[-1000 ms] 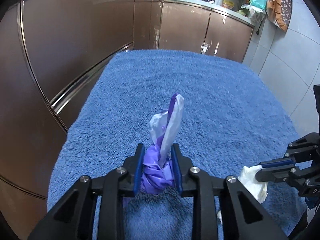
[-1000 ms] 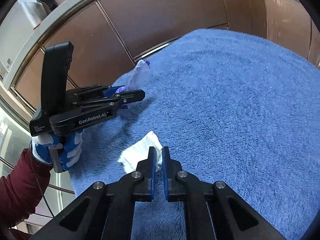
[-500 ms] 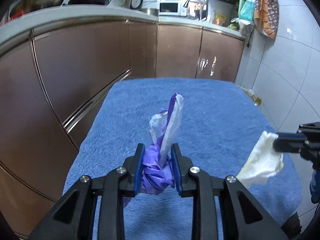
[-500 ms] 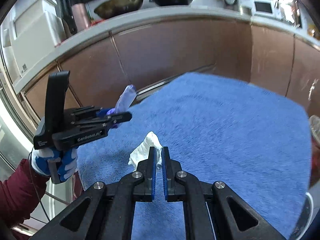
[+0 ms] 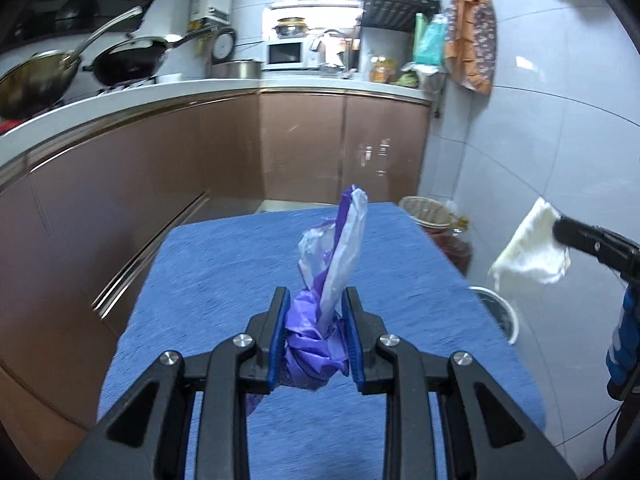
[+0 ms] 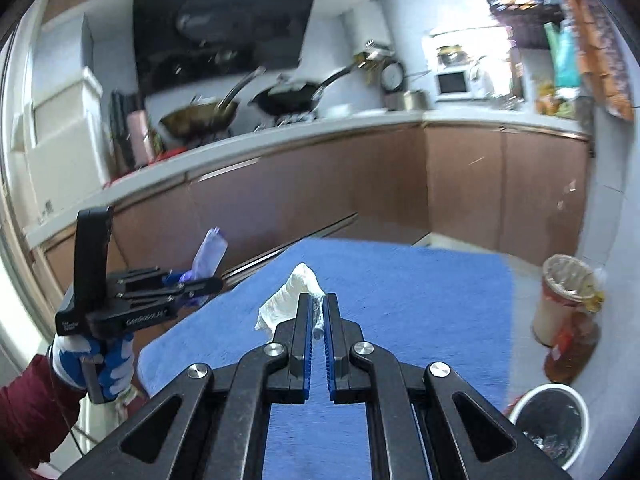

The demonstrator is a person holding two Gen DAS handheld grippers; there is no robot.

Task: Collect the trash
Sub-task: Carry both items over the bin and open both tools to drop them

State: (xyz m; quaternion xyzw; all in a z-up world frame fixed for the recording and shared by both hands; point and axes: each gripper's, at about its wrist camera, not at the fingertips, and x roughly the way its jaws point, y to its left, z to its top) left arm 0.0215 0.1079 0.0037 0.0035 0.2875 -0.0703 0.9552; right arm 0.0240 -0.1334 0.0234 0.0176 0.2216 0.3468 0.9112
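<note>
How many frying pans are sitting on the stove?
2. A brassy-coloured pan sits on the left of the stove, and a black pan sits just right of it. Both have long handles sticking up to the right. More could be hidden outside the pictures.

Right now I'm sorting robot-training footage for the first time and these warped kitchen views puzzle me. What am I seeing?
No robot here: a person holds a two-finger gripper tool in each hand, each with a wide-angle camera looking along its fingers. The left camera shows the left gripper clamped on a crumpled purple plastic bag. The right camera shows the right gripper pinching a white tissue. Both hang above a table covered by a blue towel, which looks bare. Beside it on the floor stands a white trash bin, probably where the trash goes.
</note>
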